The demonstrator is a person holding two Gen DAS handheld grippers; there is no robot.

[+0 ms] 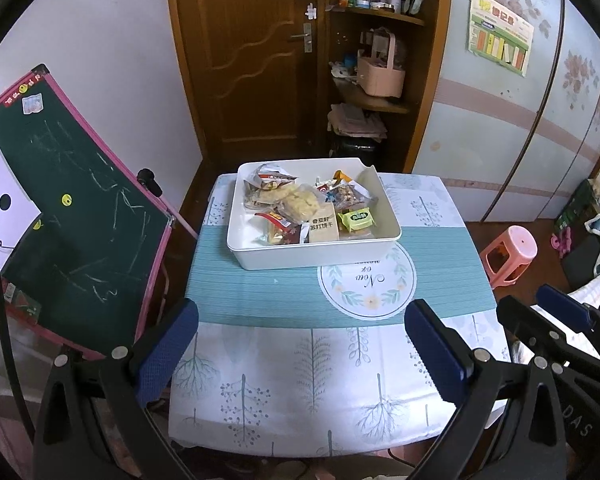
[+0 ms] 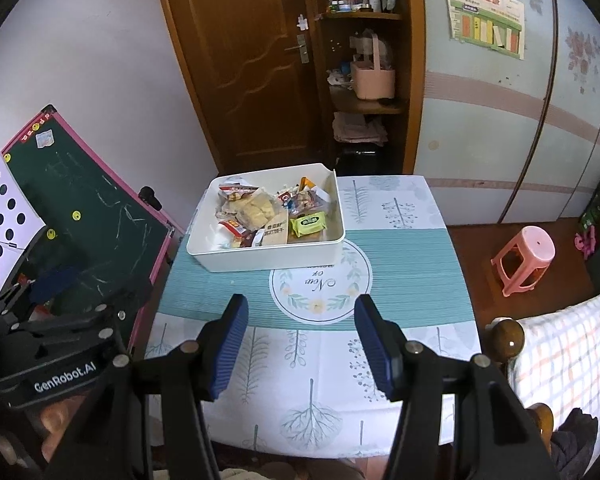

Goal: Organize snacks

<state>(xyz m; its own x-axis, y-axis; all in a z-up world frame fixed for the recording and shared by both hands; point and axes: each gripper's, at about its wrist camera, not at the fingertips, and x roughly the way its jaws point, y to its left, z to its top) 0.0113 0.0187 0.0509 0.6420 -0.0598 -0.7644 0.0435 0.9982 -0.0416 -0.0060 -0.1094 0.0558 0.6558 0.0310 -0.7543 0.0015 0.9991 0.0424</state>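
A white rectangular bin (image 1: 260, 256) (image 2: 236, 258) stands on the far half of a small table and holds several wrapped snacks: pale pastries (image 1: 296, 202) (image 2: 256, 208), a beige cracker box (image 1: 323, 227) (image 2: 275, 234), a green packet (image 1: 356, 218) (image 2: 309, 224). My left gripper (image 1: 302, 344) is open and empty, above the table's near half. My right gripper (image 2: 300, 342) is open and empty too, also short of the bin. The right gripper shows in the left wrist view (image 1: 556, 316), and the left gripper in the right wrist view (image 2: 72, 300).
The table (image 1: 260, 292) (image 2: 412, 280) has a teal and tree-print cloth. A green chalkboard easel (image 1: 80, 232) (image 2: 88, 224) leans at the left. A pink stool (image 1: 510, 252) (image 2: 526, 260) stands at the right, a checked bed cover (image 2: 572, 352) near right. A wooden door and shelves are behind.
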